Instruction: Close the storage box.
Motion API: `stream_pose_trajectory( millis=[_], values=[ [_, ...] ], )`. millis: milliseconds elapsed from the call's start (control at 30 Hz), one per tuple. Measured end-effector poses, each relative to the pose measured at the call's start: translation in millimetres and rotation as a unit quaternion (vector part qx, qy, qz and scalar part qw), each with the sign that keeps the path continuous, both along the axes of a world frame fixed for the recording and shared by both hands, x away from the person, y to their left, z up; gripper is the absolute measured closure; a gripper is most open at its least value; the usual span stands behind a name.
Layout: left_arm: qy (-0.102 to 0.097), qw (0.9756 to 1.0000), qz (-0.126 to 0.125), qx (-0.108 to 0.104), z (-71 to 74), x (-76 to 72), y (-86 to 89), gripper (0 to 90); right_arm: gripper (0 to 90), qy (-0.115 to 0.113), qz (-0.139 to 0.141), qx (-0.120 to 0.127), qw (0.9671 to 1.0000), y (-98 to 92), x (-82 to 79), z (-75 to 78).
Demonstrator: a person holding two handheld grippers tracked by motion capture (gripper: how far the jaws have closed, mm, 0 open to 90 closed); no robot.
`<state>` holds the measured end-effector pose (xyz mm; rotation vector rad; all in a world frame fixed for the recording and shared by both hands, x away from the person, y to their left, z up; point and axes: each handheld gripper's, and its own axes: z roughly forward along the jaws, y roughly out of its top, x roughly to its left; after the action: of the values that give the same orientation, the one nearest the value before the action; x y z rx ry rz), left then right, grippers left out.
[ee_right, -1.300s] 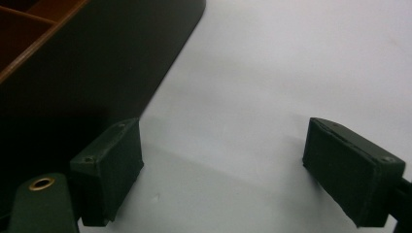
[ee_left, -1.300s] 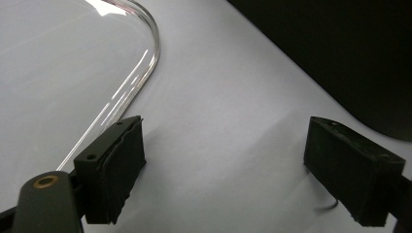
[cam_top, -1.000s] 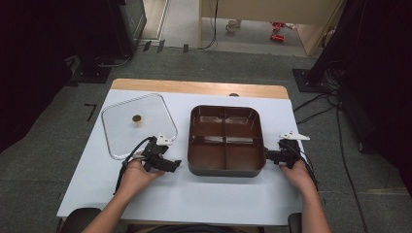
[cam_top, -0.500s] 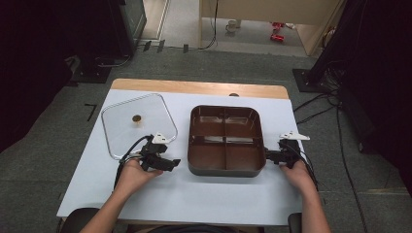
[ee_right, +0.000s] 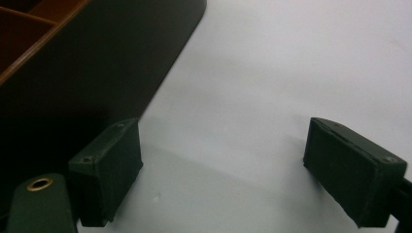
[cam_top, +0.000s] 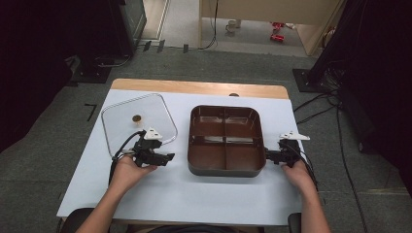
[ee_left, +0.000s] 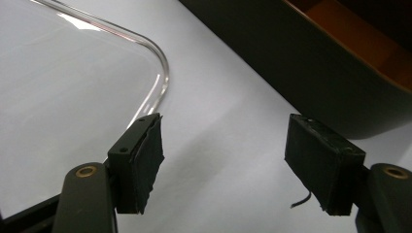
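Note:
A dark brown tray (cam_top: 226,169) with four compartments sits mid-table. Left of it lies a clear square lid (cam_top: 121,127) with a small brown knob. My left gripper (cam_top: 168,158) hovers between the lid's near corner and the tray, pointing at the tray. Its jaws are open and have just been closing, with nothing but table between them (ee_left: 226,145). The lid's rounded corner (ee_left: 73,73) is by its left jaw and the tray wall (ee_left: 316,63) lies ahead. My right gripper (cam_top: 268,156) is open at the tray's right wall (ee_right: 97,63), with only bare table between its jaws (ee_right: 218,160).
The white table top (cam_top: 204,194) has free room in front of the tray and to both sides. A wooden strip (cam_top: 194,87) runs along the far edge. Cables trail from both grippers over the person's hands.
The left hand has risen slightly and drifted a little off the table surface. The right hand, the tray and the lid have stayed put.

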<state>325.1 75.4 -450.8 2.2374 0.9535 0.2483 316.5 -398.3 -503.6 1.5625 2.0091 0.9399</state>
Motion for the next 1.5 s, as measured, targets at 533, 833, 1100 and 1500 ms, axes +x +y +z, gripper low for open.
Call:
stream_pose_trajectory(
  millis=[533, 833, 1100, 1500],
  values=[
    [-0.010, 0.9996, 0.026, 0.004, 6.2, 17.0, 20.6, 31.4, 13.5, 0.000, 0.000, 0.000, 1.0000, 0.1, -0.1, 0.0],
    [-0.012, 0.9987, 0.050, -0.001, 10.2, 32.9, 37.9, 33.0, 13.5, 0.000, -0.001, 0.000, 1.0000, 0.1, -0.1, 0.0],
    [-0.015, 0.9981, 0.060, 0.000, 13.3, 42.3, 44.7, 34.0, 13.5, 0.000, 0.000, 0.000, 1.0000, 0.1, -0.1, 0.0],
    [-0.023, 0.9965, 0.081, 0.000, 21.1, 59.6, 57.7, 33.5, 13.5, 0.000, -0.001, 0.000, 1.0000, 0.1, -0.1, 0.0]
  ],
)
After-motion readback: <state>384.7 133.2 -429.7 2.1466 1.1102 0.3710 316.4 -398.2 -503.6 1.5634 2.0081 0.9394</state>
